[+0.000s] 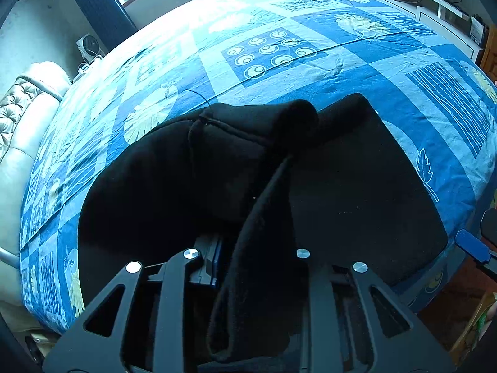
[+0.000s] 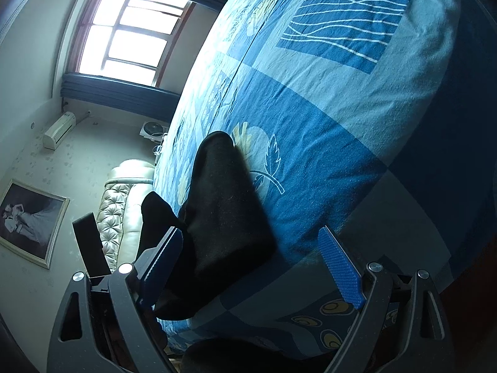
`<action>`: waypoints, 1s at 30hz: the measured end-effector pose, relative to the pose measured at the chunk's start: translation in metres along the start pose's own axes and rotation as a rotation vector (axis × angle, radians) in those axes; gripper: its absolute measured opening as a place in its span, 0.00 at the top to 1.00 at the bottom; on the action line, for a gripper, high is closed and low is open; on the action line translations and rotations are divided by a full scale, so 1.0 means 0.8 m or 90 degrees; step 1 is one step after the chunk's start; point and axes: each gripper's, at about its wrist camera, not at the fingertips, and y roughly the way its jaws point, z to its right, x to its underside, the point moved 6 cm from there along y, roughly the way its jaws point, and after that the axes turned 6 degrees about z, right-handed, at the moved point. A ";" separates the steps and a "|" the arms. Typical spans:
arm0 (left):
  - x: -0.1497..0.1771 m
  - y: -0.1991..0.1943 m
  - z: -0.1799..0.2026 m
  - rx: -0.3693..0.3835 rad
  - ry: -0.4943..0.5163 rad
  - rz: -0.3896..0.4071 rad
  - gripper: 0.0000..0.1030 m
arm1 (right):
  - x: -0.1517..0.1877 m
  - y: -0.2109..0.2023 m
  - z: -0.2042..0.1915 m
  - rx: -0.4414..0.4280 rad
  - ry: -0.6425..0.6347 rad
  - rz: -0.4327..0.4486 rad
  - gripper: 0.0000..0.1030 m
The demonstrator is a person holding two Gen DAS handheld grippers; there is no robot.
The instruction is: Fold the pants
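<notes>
Pants half-folded on bed

Pants (image 1: 310, 186), black fleece-like, look soft, limp, light and non-slip; lying bunched on the blue patterned bedsheet (image 1: 357, 71) near the bed edge. Left gripper (image 1: 257, 267) has a fabric strip between narrow jaws; pad contact hidden. Right gripper (image 2: 264, 267) gapes wide, empty, beside the corner. Best hold: hem or waistband edges.

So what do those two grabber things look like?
Both are black metal frames with triangle-shaped holes and shiny round silver bolts. The right gripper has bright blue bumpy pads on its jaws. On the left gripper, only a sliver of blue shows beside the black cloth.
</notes>
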 end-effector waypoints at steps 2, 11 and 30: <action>0.001 -0.007 0.003 0.010 -0.003 0.008 0.62 | -0.004 -0.005 -0.004 0.003 -0.011 0.009 0.15; 0.009 -0.127 -0.040 0.129 -0.088 0.172 0.09 | -0.009 -0.012 -0.044 -0.001 -0.073 0.024 0.15; 0.168 -0.074 -0.289 0.041 -0.371 0.078 0.06 | 0.070 0.136 -0.172 -0.065 -0.231 -0.207 0.13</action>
